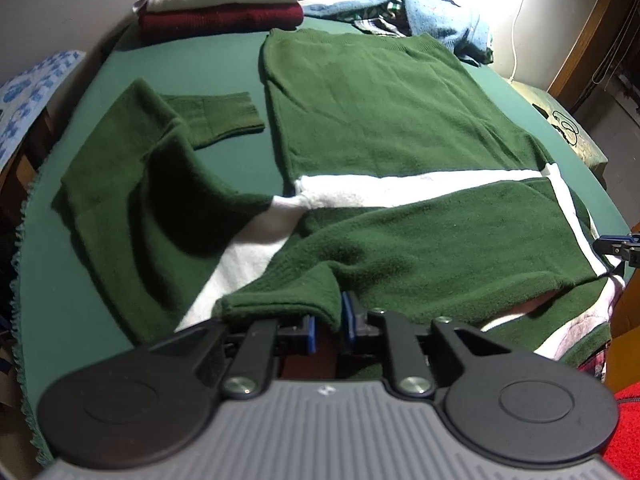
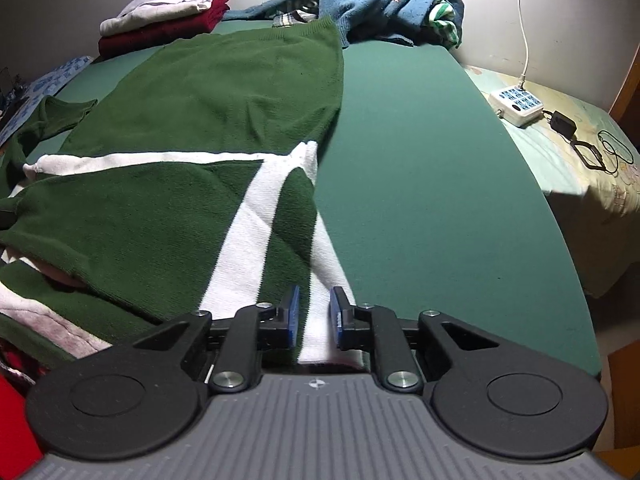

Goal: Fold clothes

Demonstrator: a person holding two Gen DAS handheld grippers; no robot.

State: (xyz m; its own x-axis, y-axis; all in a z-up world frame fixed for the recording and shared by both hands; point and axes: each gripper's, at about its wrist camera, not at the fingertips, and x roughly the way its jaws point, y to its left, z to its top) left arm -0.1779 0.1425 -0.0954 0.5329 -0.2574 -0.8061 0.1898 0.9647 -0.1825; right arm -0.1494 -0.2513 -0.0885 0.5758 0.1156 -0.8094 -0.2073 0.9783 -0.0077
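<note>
Here, laid out by item:

Green sweater (image 1: 392, 120): spread flat across the green table (image 2: 420, 180), hem toward the far wall, a white stripe (image 1: 400, 188) running across its chest and down both sleeves.

Near edge of sweater: folded up over the chest, lying close to both tools.

Left sleeve (image 1: 132, 184): stretched out to the left on the table, cuff doubled back toward the body.

Left gripper (image 1: 328, 322): blue pads a little apart, a fold of green sleeve cloth lying between them and draped over the left pad; whether the pads press on it cannot be told.

Right gripper (image 2: 314, 316): blue pads slightly apart, the white stripe of the right sleeve running between them; pads not visibly pressing on the cloth. Seen from the left wrist camera as a dark tip at the right edge, beside the striped sleeve.

Folded pile (image 1: 220, 4): white garment on top of a dark red one, at the far left of the table, well apart from the sweater.

Unfolded heap (image 2: 392, 0): blue knit and checked cloth bunched at the far edge, touching the sweater's hem corner.

Power strip (image 2: 516, 106): on the bed cover to the right of the table, white cable rising up the wall.
</note>
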